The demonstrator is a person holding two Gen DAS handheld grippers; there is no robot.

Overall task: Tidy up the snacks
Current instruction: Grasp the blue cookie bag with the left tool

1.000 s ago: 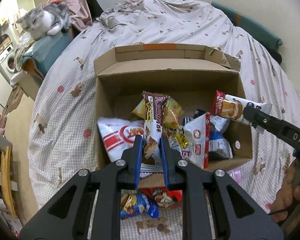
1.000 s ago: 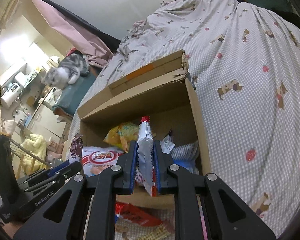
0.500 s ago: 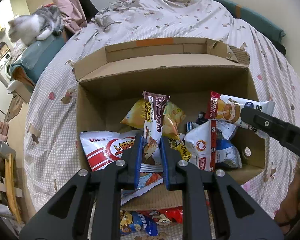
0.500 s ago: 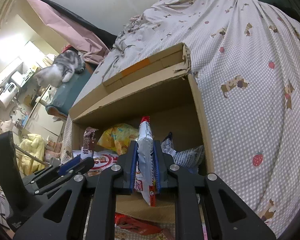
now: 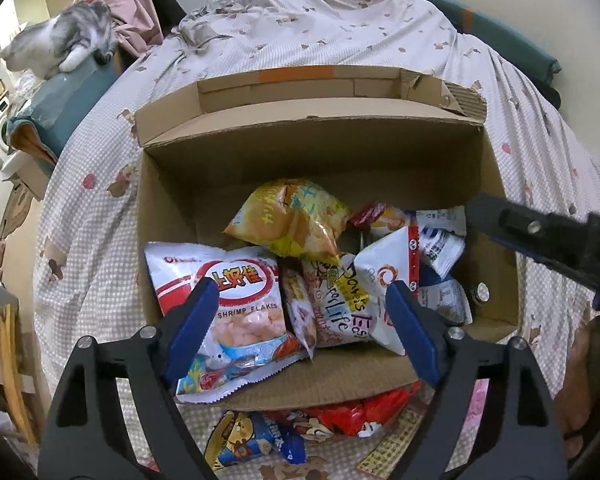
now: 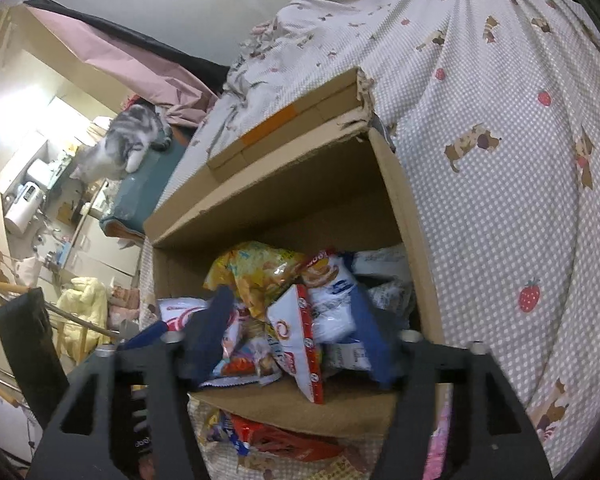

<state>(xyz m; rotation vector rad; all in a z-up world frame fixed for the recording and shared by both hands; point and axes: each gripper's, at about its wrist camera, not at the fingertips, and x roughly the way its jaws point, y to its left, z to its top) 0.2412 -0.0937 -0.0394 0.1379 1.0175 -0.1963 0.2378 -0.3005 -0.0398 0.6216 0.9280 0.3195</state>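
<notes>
Hovering: left gripper [image 5: 300, 328] and right gripper [image 6: 292, 336] are held over the cardboard box [image 5: 172, 200], jaws spread, nothing gripped.
Loose snacks: red packet [image 5: 364, 412] and blue packet [image 5: 256, 440] lie on the bed, just outside the box's near wall, below the left jaws.
Nearer: left gripper, judged.

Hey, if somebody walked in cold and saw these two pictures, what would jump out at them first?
Probably the open cardboard box on the bed, crammed with bright snack bags, the red and white shrimp flakes bag at its front left and a yellow bag behind it. Both the left tongs and the right tongs hang open and empty over the pile. A grey and white cat sits far left.
</notes>
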